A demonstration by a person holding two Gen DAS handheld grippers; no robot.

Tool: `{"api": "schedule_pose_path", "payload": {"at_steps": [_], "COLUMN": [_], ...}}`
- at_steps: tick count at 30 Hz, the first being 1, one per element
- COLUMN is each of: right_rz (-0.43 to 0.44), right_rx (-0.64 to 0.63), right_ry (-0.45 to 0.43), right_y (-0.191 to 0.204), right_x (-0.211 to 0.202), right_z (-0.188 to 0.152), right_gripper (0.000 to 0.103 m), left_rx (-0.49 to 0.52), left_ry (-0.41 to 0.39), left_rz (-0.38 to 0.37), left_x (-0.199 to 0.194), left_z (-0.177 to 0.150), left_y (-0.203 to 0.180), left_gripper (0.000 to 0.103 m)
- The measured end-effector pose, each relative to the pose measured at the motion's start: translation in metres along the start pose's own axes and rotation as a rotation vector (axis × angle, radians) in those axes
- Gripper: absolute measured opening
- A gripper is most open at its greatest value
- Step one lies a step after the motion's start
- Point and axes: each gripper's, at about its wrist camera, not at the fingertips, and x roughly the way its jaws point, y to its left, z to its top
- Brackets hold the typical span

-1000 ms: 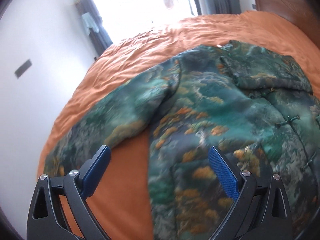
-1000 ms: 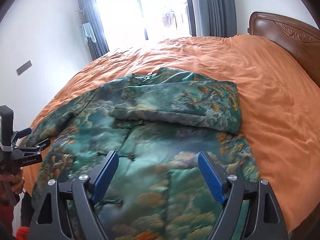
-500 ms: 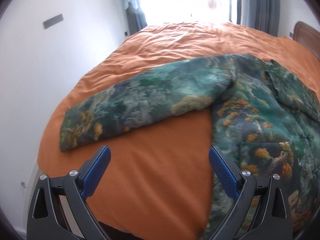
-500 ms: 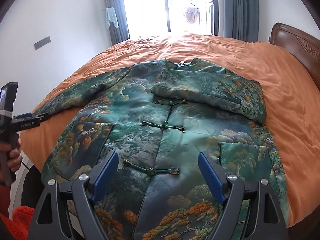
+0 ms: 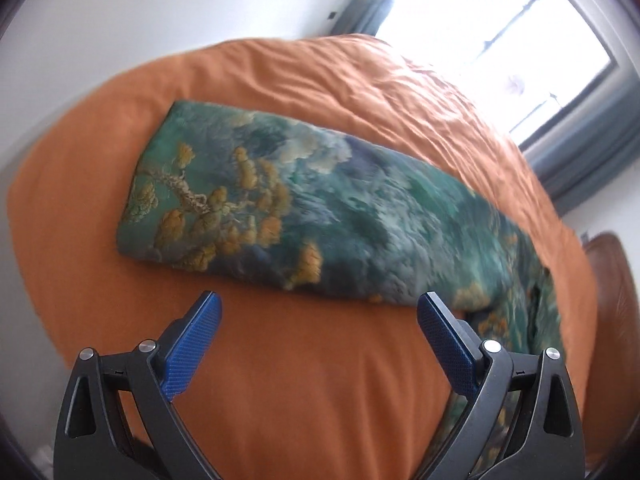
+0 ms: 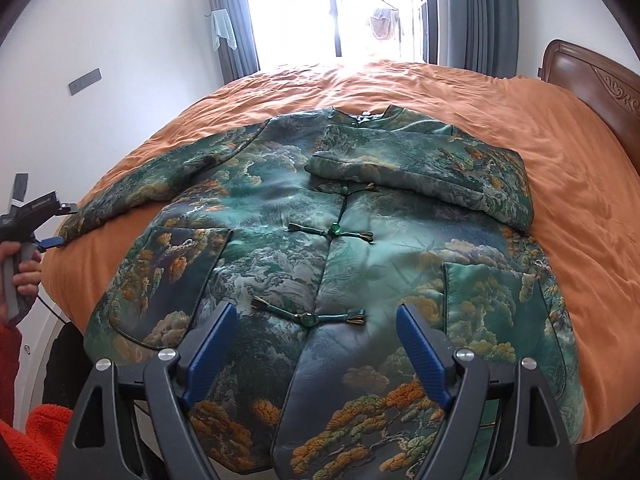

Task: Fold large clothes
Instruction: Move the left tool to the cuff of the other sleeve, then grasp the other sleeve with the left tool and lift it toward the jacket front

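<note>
A green padded jacket (image 6: pixel 280 208) with orange tree print and knot buttons lies front up on the orange bedspread (image 6: pixel 580 220). One sleeve (image 6: pixel 432 164) is folded across the chest. The other sleeve (image 5: pixel 280 200) stretches out flat to the side, its cuff near the bed's edge. My left gripper (image 5: pixel 320 312) hovers open just short of that sleeve, with only bedspread (image 5: pixel 300 380) between its fingers. In the right wrist view the left gripper (image 6: pixel 60 226) shows at the far left by the cuff. My right gripper (image 6: pixel 316 320) stands open over the jacket's hem, holding nothing.
A wooden headboard (image 6: pixel 592 76) rises at the right of the bed. A bright window (image 6: pixel 340 8) with grey curtains is behind it, and a white wall lies to the left. A person's hand (image 6: pixel 24 276) and red sleeve (image 6: pixel 36 432) are at the bed's left edge.
The left gripper has swung along the outstretched sleeve to its cuff end and rolled. The right gripper shifted from the jacket's right side to its middle, then held still. Both stayed open.
</note>
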Motion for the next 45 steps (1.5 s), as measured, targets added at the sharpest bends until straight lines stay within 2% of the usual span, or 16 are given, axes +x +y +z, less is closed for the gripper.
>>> {"api": "schedule_pose_path", "payload": {"at_steps": [3,5,7,8,9,10,12,14,19,23,26,29,33,35,41,45], "right_rz": [0.006,0.009,0.011,0.015,0.018,0.023,0.032,0.04,0.05,0.044,0.037,0.021,0.0,-0.009,-0.027,-0.03], "right_rx": [-0.017,-0.028,-0.029,-0.028,-0.026,-0.024,-0.015,-0.008,0.005,0.032,0.072,0.102,0.141,0.161,0.207,0.227], "right_ry": [-0.001,0.0,0.003,0.006,0.008,0.01,0.013,0.015,0.008,-0.016,-0.039,-0.049,-0.044,-0.046,-0.047,-0.045], "right_y": [0.005,0.008,0.009,0.01,0.01,0.01,0.011,0.011,0.007,-0.003,-0.015,-0.028,-0.045,-0.053,-0.072,-0.08], "right_x": [-0.002,-0.002,-0.002,-0.002,-0.001,-0.001,0.0,0.0,0.0,-0.005,-0.012,-0.018,-0.026,-0.029,-0.035,-0.035], "right_z": [0.001,0.001,0.001,0.001,0.001,0.0,-0.001,-0.003,-0.005,-0.003,-0.002,-0.005,-0.012,-0.016,-0.023,-0.024], "right_gripper": [0.083,0.083,0.083,0.083,0.084,0.084,0.083,0.083,0.083,0.083,0.083,0.083,0.083,0.084,0.084,0.084], "left_rx": [-0.044,-0.06,-0.072,-0.068,-0.057,-0.046,-0.026,0.043,0.351,0.589,0.712,0.828,1.008,1.093,1.303,1.356], "left_ry": [-0.039,-0.075,-0.087,-0.098,-0.109,-0.118,-0.148,-0.203,-0.364,-0.458,-0.481,-0.47,-0.454,-0.422,-0.305,-0.235], "left_rz": [0.027,0.064,0.109,0.134,0.159,0.177,0.183,0.204,0.216,0.154,0.086,0.019,-0.005,-0.011,0.024,0.038], "left_x": [0.013,0.022,0.029,0.031,0.032,0.03,0.021,0.005,-0.042,-0.073,-0.082,-0.08,-0.063,-0.046,0.009,0.034], "left_z": [0.012,0.019,0.024,0.026,0.028,0.03,0.032,0.034,0.032,0.011,-0.008,-0.038,-0.091,-0.12,-0.203,-0.233], "left_y": [0.006,0.007,0.007,0.006,0.004,0.001,-0.009,-0.028,-0.116,-0.201,-0.258,-0.309,-0.357,-0.373,-0.386,-0.382], "left_gripper": [0.097,0.087,0.061,0.053,0.029,0.019,0.012,0.011,0.01,0.01,0.01,0.01,0.01,0.01,0.01,0.01]}}
